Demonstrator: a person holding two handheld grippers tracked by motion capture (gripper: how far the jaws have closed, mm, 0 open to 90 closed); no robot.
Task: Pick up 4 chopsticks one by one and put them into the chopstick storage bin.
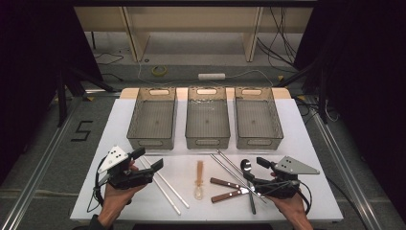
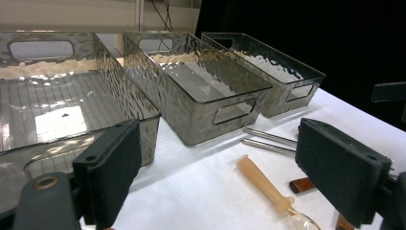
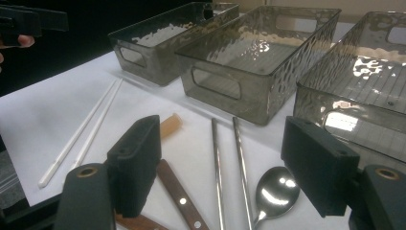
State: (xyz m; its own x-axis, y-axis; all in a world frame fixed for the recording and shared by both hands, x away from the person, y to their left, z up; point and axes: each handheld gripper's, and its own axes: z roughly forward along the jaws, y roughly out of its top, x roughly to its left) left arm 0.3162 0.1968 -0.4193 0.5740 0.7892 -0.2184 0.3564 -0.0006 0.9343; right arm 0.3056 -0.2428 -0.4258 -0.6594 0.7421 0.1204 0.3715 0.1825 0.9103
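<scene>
Smoked-plastic bins: three clear grey bins stand side by side along the far part of the table, the left bin [image 1: 152, 118], the middle bin [image 1: 207, 117] and the right bin [image 1: 257, 118]; each has a cut-out handle in its end walls and a ribbed floor, and nothing lies in any of them.
Table: a white sheet [image 1: 311, 158] covers the top; all the cutlery lies on it in front of the bins.
Room: grey floor with loose cables, a pale wooden frame behind the table, dark curtains at both sides, a black figure five [image 1: 82, 130] marked on the floor at the left.
Left gripper [image 1: 151, 159]: held in the person's left hand above the near left of the table, jaws apart with nothing between them; the white chopsticks lie just beside it.
Right gripper [image 1: 255, 168]: held in the right hand at the near right, jaws wide apart and holding nothing, over the wood-handled knives and the metal spoon.
White chopsticks [image 1: 165, 184]: two, side by side.
Metal chopsticks [image 1: 229, 165]: two, parallel, near the middle bin.
Wood-handled knives [image 1: 229, 189]: two, near the front edge.
Metal spoon [image 3: 275, 191]: one, right of the metal chopsticks.
Amber-handled spoon [image 1: 199, 181]: one, with a clear bowl, at the table's middle.
</scene>
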